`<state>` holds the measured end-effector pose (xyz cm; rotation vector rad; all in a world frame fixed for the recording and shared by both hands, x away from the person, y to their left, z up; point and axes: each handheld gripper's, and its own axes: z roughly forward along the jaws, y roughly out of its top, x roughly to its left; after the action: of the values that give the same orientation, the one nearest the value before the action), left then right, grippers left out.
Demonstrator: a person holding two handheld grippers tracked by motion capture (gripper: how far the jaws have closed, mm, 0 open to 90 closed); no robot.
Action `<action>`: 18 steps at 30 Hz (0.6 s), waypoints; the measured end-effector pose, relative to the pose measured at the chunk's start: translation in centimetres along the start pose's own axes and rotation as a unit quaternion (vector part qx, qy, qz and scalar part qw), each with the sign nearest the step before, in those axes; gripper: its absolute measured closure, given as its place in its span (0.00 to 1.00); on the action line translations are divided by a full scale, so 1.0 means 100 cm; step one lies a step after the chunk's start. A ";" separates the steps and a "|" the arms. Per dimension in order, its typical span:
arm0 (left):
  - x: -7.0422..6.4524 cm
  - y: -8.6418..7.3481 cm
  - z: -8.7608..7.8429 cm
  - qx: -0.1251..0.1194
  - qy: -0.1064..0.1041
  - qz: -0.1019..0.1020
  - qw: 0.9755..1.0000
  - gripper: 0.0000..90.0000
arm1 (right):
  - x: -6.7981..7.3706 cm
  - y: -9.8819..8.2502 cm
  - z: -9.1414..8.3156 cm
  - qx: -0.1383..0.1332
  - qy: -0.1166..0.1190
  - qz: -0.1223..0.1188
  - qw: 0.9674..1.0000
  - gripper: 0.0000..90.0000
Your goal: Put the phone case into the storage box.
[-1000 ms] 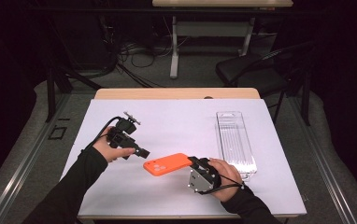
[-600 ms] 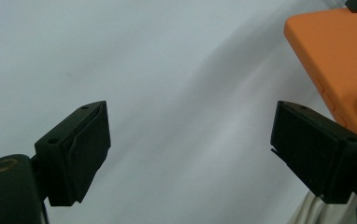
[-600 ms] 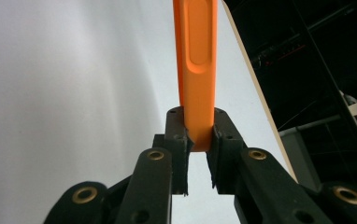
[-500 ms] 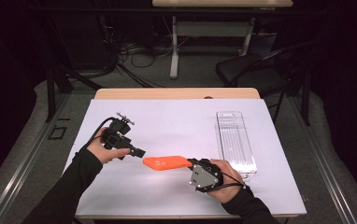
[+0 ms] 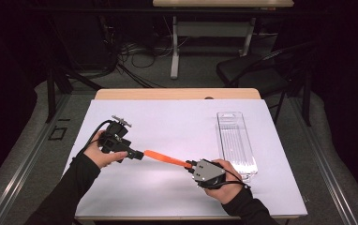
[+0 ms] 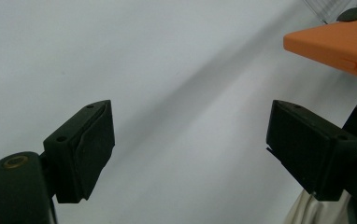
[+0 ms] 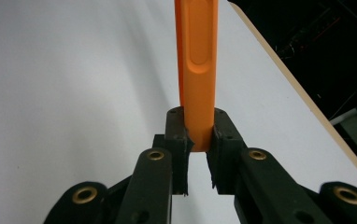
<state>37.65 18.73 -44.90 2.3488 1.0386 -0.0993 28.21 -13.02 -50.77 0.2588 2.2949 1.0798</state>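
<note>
White table cover [image 5: 177, 117], bare between the hands; clear plastic tray [image 5: 235, 143] just beyond right gripper [image 5: 190, 164], clamped on orange phone case [image 5: 165, 158], held edge-on. Left gripper [image 5: 138, 154] apart, closing slightly, nothing between.

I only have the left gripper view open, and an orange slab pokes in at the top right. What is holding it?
Observer: The right gripper is shut on one end of that orange case, which stands on edge with a pad on each flat face.
Reviewer: Where does its free end go?
Observer: In the high view it runs from the right gripper towards the left gripper and ends close to its tips. Those jaws are open and have just been closing a little, with nothing between them.
Reviewer: Anything else on the table?
Observer: A clear plastic tray lies lengthwise on the right side, just past the right hand.
</note>
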 end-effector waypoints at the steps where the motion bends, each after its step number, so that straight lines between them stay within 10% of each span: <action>1: -0.001 -0.001 0.000 -0.001 -0.003 -0.002 1.000 0.18 | -0.001 -0.001 0.001 -0.005 0.007 0.012 1.000 0.89; 18: -0.014 -0.015 0.004 -0.054 -0.018 0.008 0.998 0.25 | -0.012 -0.014 0.006 -0.034 0.055 0.141 0.988 0.89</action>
<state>35.65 18.44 -45.53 2.2490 0.9818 -0.0768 29.64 -14.06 -51.63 0.5197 2.3614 1.3402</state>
